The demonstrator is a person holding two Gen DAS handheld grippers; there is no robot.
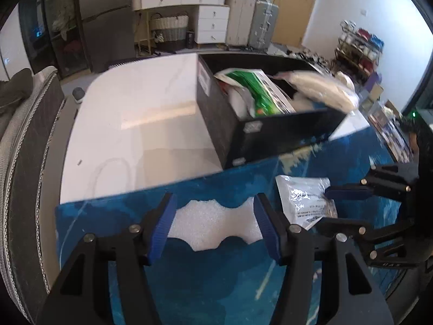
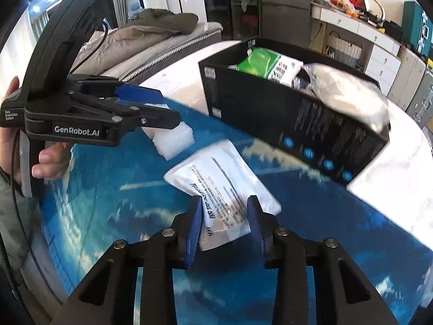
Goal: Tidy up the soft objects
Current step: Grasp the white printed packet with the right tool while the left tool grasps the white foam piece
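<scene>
The left gripper [image 1: 215,226] brackets a white foam block [image 1: 213,226] on the blue cloth [image 1: 189,284], its blue pads spread to the block's two ends; whether they press it or merely flank it cannot be told. Beside it, the right gripper [image 2: 224,224] straddles the near edge of a white printed pouch [image 2: 222,189], jaws part open, the pouch lying flat between the pads — touching or not, the blur hides.

Both pieces lie on the cloth just short of the black box [image 2: 297,124], which already holds a green-and-white packet [image 2: 259,61] and a clear bag of white stuffing [image 2: 349,94] that bulges over its rim.

The step in hand appears to be a double pickup. The next move would call for both jaws to close gently — foam crushes, a slack pouch sags — then a lift over the box wall into the little room left.

The left gripper's body reads "GenRobot.AI" and "Data Acquisition System". The pouch carries dark print, too blurred to read.
</scene>
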